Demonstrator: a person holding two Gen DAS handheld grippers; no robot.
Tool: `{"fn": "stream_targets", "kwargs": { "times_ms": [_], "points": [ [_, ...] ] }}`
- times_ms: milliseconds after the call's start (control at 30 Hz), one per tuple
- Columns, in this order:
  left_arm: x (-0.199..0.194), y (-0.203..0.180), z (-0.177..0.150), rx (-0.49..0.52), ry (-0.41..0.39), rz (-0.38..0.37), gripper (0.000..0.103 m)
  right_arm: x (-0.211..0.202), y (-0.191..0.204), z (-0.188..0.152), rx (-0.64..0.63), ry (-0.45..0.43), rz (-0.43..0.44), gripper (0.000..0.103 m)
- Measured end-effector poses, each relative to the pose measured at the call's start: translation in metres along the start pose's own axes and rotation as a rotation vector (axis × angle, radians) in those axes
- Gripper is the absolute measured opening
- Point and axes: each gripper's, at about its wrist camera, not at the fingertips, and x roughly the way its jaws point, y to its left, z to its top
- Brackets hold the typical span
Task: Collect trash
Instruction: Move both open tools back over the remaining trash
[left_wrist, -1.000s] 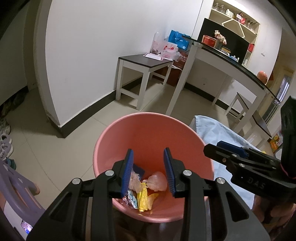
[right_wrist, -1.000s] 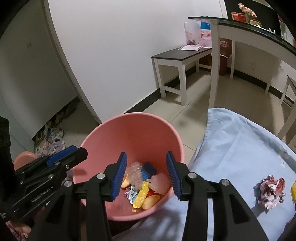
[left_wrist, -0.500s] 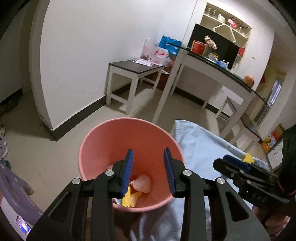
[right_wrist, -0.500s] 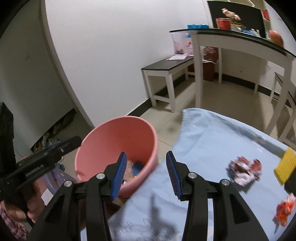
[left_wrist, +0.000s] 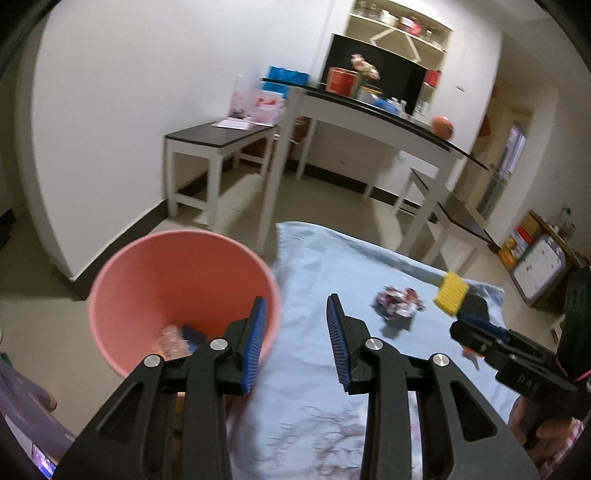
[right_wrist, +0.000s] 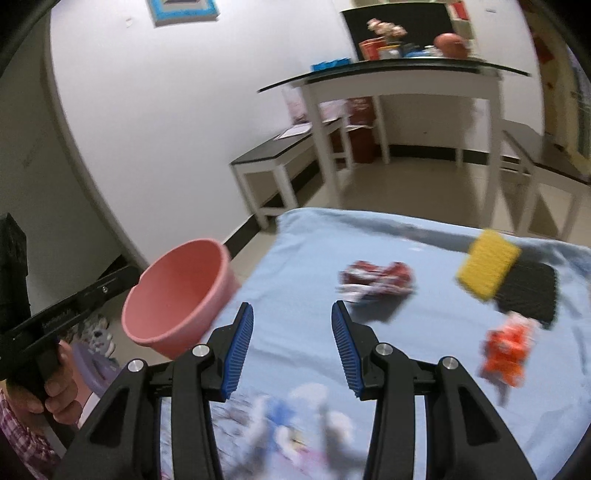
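Note:
A pink bucket (left_wrist: 177, 280) with several wrappers in its bottom stands on the floor at the left edge of a table covered by a light blue cloth (left_wrist: 325, 266). It also shows in the right wrist view (right_wrist: 177, 295). A crumpled red-and-white wrapper (right_wrist: 375, 280) lies on the cloth, also seen in the left wrist view (left_wrist: 397, 301). An orange wrapper (right_wrist: 508, 347) lies at the right. A yellow sponge (right_wrist: 487, 267) rests on a black pad (right_wrist: 528, 291). My left gripper (left_wrist: 295, 339) is open and empty over the bucket's right rim. My right gripper (right_wrist: 291, 343) is open and empty above the cloth.
A low dark-topped white bench (left_wrist: 218, 140) and a tall glass-topped white table (left_wrist: 369, 114) stand behind by the white wall. A purple stool (right_wrist: 92, 365) sits by the bucket. The other gripper (left_wrist: 517, 365) shows at the right of the left wrist view.
Both grippers have swung right, away from over the bucket toward the blue cloth. The wrappers and sponge on the cloth have come into view. Both stay open.

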Motion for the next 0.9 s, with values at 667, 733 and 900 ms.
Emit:
{"fn": "stream_targets", "kwargs": {
  "times_ms": [667, 733, 900],
  "points": [
    [0.062, -0.107, -0.028, 0.252, 0.154, -0.154, 0.034, -0.049, -0.142, -0.045, 0.264, -0.035, -0.240, 0.044],
    [0.068, -0.115, -0.028, 0.291, 0.157, -0.167, 0.034, -0.046, -0.144, -0.045, 0.270, -0.032, -0.243, 0.044],
    [0.089, -0.129, -0.026, 0.389, 0.172, -0.168, 0.034, -0.041, -0.152, -0.048, 0.286, -0.016, -0.250, 0.046]
  ]
}}
